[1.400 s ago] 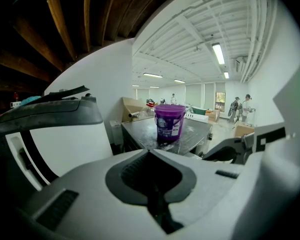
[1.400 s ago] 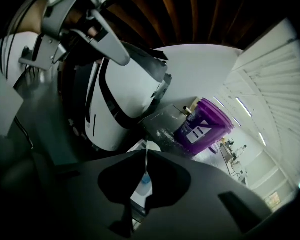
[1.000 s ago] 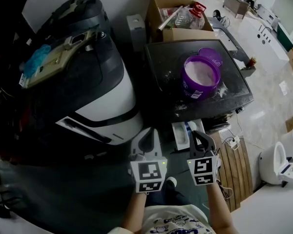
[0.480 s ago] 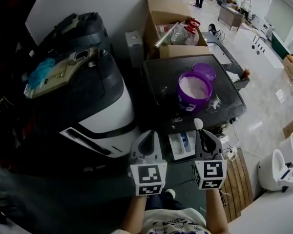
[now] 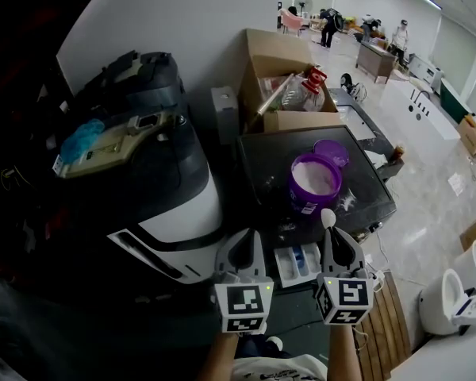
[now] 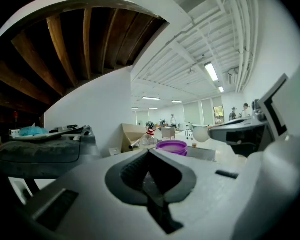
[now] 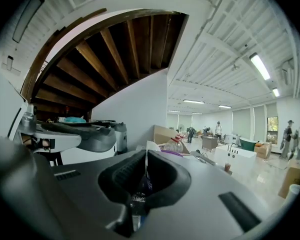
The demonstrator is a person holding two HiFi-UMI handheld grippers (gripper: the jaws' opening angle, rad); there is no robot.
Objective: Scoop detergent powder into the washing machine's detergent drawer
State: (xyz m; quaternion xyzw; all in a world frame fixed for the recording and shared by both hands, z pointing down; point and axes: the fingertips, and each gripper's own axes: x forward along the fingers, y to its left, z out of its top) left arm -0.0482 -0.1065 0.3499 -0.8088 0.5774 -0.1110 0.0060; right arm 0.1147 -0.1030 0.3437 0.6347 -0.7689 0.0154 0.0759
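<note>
The washing machine (image 5: 155,185) stands at left, its white detergent drawer (image 5: 296,262) pulled out low at the front. A purple tub of white powder (image 5: 314,183) sits open on a black tabletop (image 5: 262,161), its lid (image 5: 332,151) behind it. My right gripper (image 5: 334,236) hangs just right of the drawer, shut on the handle of a white scoop (image 5: 328,217) whose bowl sticks up past the tips. In the right gripper view the scoop (image 7: 146,151) stands edge-on between the jaws. My left gripper (image 5: 242,244) is left of the drawer, shut on nothing (image 6: 149,159). The tub (image 6: 171,146) shows ahead.
An open cardboard box (image 5: 282,70) with bottles stands behind the tabletop. A wooden slatted pallet (image 5: 383,324) and a white power strip (image 5: 375,275) lie on the floor at right. White sanitary ware (image 5: 452,288) sits at far right. People stand far back in the hall.
The right gripper with the scoop has shifted from over the drawer to its right side. The head view has tilted up, so more of the hall shows. The left gripper kept its place.
</note>
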